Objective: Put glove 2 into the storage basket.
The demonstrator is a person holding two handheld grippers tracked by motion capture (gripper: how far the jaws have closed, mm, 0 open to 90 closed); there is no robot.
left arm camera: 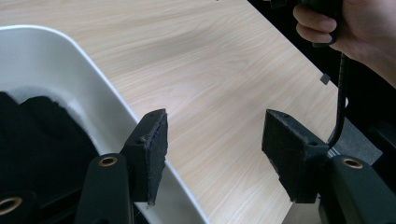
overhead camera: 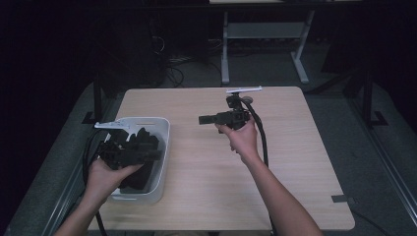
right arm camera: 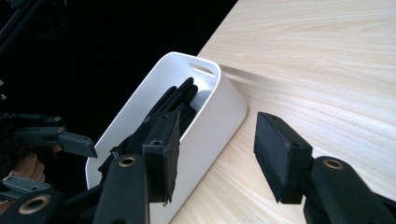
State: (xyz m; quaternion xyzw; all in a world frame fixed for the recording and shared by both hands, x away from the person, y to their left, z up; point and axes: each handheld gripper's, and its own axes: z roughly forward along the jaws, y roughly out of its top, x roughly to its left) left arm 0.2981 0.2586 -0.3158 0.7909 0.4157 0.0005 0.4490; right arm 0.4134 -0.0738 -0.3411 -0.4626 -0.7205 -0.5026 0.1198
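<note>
A white bin (overhead camera: pixel 164 142) stands at the table's left edge with dark, black things (overhead camera: pixel 142 142) piled inside; I cannot tell what they are. My left gripper (overhead camera: pixel 155 153) hovers over the bin and points right. In the left gripper view it (left arm camera: pixel 212 140) is open and empty, one pad above the bin's rim (left arm camera: pixel 60 60), the other over bare wood. My right gripper (overhead camera: pixel 202 119) is held above the table's middle, pointing left toward the bin. It (right arm camera: pixel 217 144) is open with nothing between its pads, and the bin (right arm camera: pixel 219 107) lies ahead of it.
The light wooden table (overhead camera: pixel 206 187) has bare room to the right of the bin. A small grey tab (overhead camera: pixel 342 198) sits at its right front edge. A white desk frame (overhead camera: pixel 225 49) stands on the floor behind. The surroundings are dark.
</note>
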